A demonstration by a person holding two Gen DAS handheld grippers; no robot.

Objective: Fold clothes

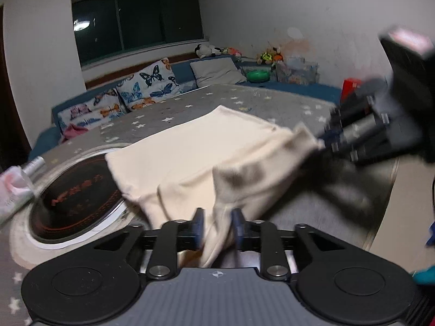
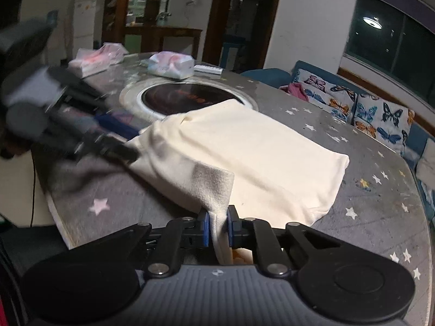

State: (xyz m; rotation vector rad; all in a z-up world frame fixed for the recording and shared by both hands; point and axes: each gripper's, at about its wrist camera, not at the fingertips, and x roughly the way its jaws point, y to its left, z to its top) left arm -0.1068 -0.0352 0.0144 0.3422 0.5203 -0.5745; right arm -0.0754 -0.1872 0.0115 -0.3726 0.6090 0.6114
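Note:
A cream garment [image 1: 195,146] lies folded on the round table with a grey star-print cover [image 1: 244,97]. My left gripper [image 1: 217,228] stands at the garment's near edge, its blue pads apart, with a bunched fold of the cloth running loosely between them. My right gripper [image 2: 218,228] is shut on another corner of the cream garment [image 2: 261,157], which rises in a small peak above the pads. Each gripper shows blurred in the other's view: the right gripper [image 1: 323,144] at the cloth's right corner, the left gripper [image 2: 127,153] at its left edge.
A dark round cooktop [image 2: 187,95] is set into the table's middle, partly under the garment. Tissue packs [image 2: 171,63] and a remote [image 2: 208,68] lie at the far side. A blue sofa with butterfly cushions [image 1: 146,84] borders the table. The table edge [image 2: 58,217] is close.

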